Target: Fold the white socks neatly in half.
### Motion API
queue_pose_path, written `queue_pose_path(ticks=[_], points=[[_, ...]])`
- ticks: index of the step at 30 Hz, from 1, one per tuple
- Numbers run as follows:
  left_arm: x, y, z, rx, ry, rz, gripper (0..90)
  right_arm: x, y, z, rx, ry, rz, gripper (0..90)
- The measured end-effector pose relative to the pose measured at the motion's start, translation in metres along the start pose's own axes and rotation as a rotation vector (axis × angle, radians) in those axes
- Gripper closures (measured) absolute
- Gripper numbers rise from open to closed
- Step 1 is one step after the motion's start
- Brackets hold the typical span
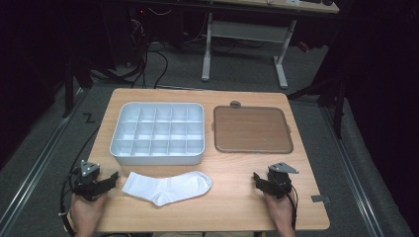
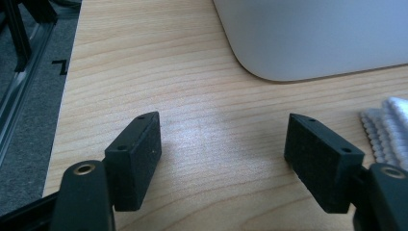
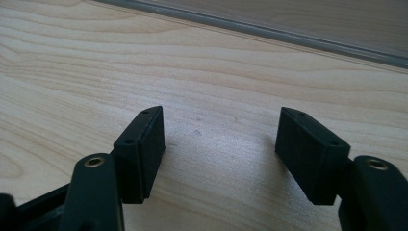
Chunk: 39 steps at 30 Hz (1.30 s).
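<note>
Wooden table (image 1: 237, 197) stands on grey carpet, with a dark background and a second desk frame beyond it. No brand, label or legible writing appears on any item; a black zigzag mark lies on the floor near the table's far-left corner.

A white divided organiser tray (image 1: 158, 159) sits at the left half of the table, and a brown flat lid (image 1: 252, 129) sits just beside it to the right, apart from it. A white sock (image 1: 167, 187) lies flat in front of the tray, near the front edge of the table. Bare wood stays open around both front corners and along the front edge.

The left gripper (image 1: 112, 178) rests at the front-left corner, near the sock's cuff end but not touching it. In the left gripper view its jaws stand wide apart, holding nothing. The right gripper (image 1: 258, 178) rests at the front-right, well apart from the sock, jaws equally spread over bare wood, holding nothing.
</note>
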<state>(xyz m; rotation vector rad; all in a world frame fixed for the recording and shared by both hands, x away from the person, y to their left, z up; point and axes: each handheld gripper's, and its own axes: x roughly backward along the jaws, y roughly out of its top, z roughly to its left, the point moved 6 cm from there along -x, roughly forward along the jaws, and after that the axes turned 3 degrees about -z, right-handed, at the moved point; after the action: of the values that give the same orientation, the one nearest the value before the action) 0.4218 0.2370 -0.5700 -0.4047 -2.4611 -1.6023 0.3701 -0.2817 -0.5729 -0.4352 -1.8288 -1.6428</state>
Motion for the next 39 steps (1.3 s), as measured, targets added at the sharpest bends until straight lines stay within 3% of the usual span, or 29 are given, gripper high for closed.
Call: queue_pose_path(ticks=[6, 17, 21, 26, 31, 34, 39], points=[[0.001, 0.0, 0.0, -0.004, -0.006, -0.005, 34.7, 0.001, 0.0, 0.0, 0.004, 0.01, -0.005, 40.3], [0.001, -0.001, -0.001, -0.011, -0.015, 0.004, 33.2, 0.002, -0.001, -0.001, -0.003, -0.001, -0.009, 44.8], [0.003, 0.0, -0.001, 0.008, -0.02, 0.0, 34.6, 0.002, 0.0, 0.0, -0.002, -0.01, -0.008, 53.1], [0.005, 0.004, -0.001, 0.071, -0.037, 0.003, 36.6, 0.004, 0.001, 0.004, 0.01, -0.001, -0.008, 56.4], [0.014, 0.009, -0.006, 0.117, -0.081, -0.006, 37.0, 0.007, 0.003, 0.011, 0.013, 0.037, -0.02, 58.7], [0.02, 0.01, -0.01, 0.141, -0.108, -0.001, 37.3, 0.01, 0.006, 0.02, 0.037, 0.063, -0.01, 60.0], [0.027, 0.012, -0.019, 0.165, -0.142, 0.012, 37.9, 0.016, 0.013, 0.037, 0.051, 0.115, -0.045, 61.0]])
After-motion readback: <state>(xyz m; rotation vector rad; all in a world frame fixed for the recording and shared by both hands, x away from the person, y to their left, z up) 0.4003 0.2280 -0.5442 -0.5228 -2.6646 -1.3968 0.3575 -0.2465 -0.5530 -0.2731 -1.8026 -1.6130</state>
